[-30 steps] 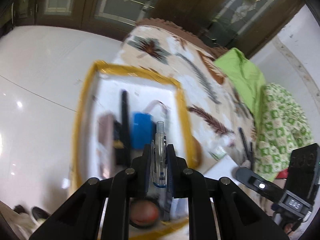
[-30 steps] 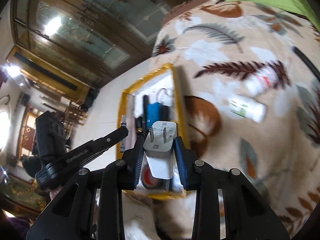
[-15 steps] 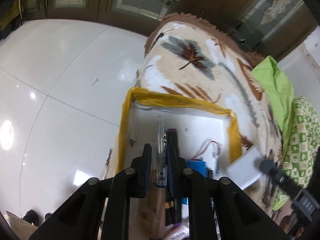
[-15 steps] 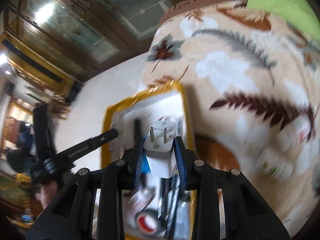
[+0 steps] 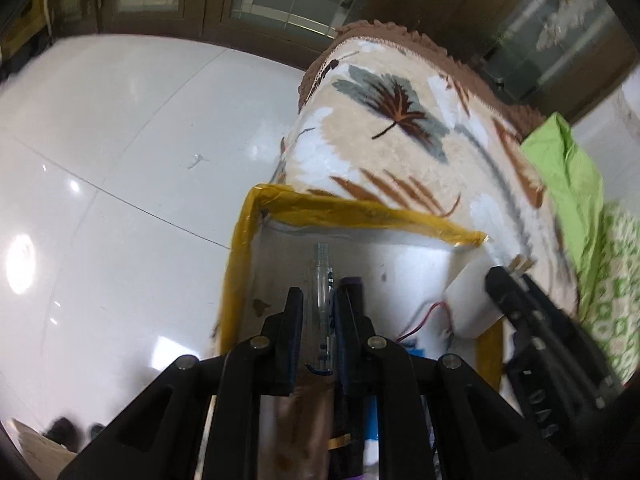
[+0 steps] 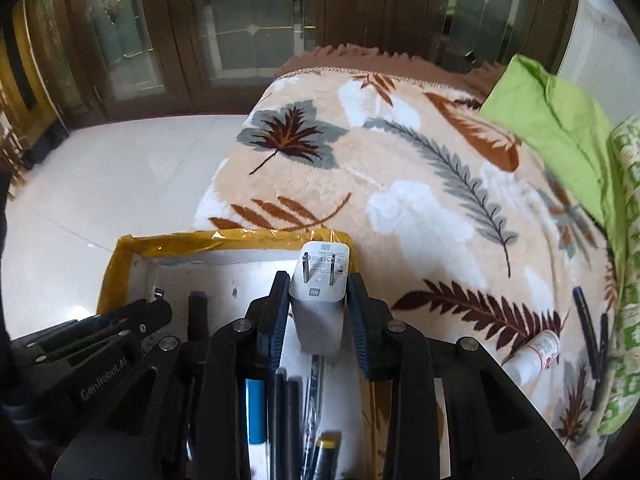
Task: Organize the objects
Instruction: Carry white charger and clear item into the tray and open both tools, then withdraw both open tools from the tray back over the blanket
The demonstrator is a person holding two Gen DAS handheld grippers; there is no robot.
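Clear plastic catches the light between our left gripper's (image 5: 316, 320) jaws: a transparent pen (image 5: 322, 292), clamped tight along its barrel, its threaded tip pointing away from us over the white inside of the yellow-taped box (image 5: 240, 264). We hold this gripper tilted steeply downward, above the box's left half, with a purple-capped marker (image 5: 352, 292) lying just to the right of the pen, lower in the box.

Our right gripper (image 6: 319, 304) grasps a white wall charger (image 6: 320, 280) by its sides, its two metal prongs facing up and away from us. We angle this hand downward too, with the charger poised over the box's far right corner (image 6: 332, 236), close to the taped rim. In the left wrist view the same charger (image 5: 468, 304) appears at the box's right edge.

Beneath the right gripper, inside the box, lie a blue cylinder (image 6: 255, 412), dark pens (image 6: 284, 420) and another clear pen (image 6: 314, 396).

The box sits at the edge of a leaf-patterned blanket (image 6: 400, 184). Further right on the blanket rest a small white bottle (image 6: 532, 354) and dark pens (image 6: 582, 308), with green cloth (image 6: 556, 120) beyond. A pale tiled floor (image 5: 100, 160) spreads out to the left.
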